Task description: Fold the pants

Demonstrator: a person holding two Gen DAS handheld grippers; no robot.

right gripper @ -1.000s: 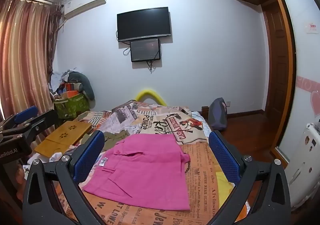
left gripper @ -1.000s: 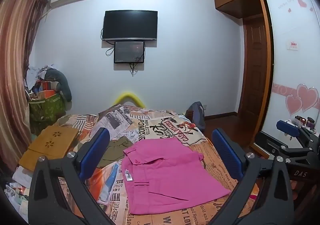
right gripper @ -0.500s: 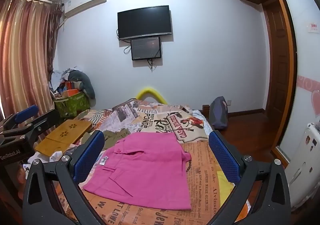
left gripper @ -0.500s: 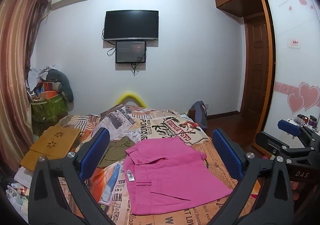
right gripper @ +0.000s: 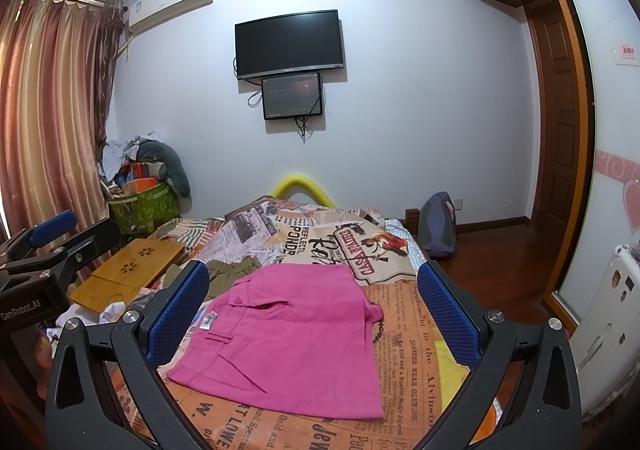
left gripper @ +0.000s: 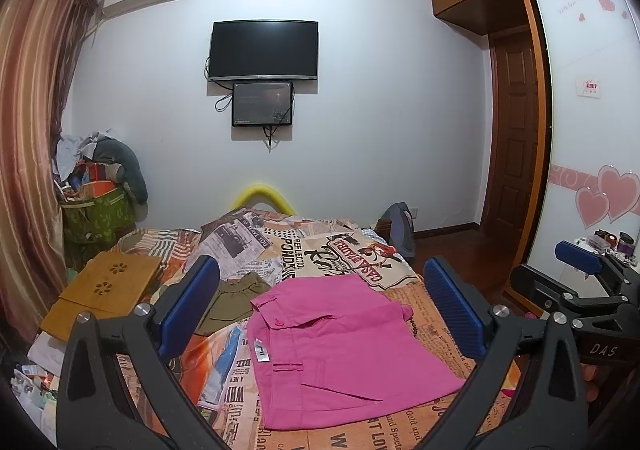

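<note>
The pink pants [left gripper: 344, 346] lie folded in a flat, roughly square stack on the newspaper-print bedspread [left gripper: 320, 250]; they also show in the right wrist view [right gripper: 292, 338]. My left gripper [left gripper: 322, 306] is open and empty, held above and in front of the pants. My right gripper [right gripper: 312, 310] is open and empty too, held above them. The right gripper shows at the right edge of the left wrist view [left gripper: 580, 290]. The left gripper shows at the left edge of the right wrist view [right gripper: 48, 250].
An olive-green garment [left gripper: 236, 302] lies left of the pants. A bamboo lap tray [left gripper: 104, 290] sits on the bed's left side. A green bag of clutter [left gripper: 96, 209] stands by the curtain. A backpack [right gripper: 438, 226] is on the wooden floor right of the bed.
Both grippers have drifted slightly up and back from the pants. The pants have not moved, and both grippers stay open.
</note>
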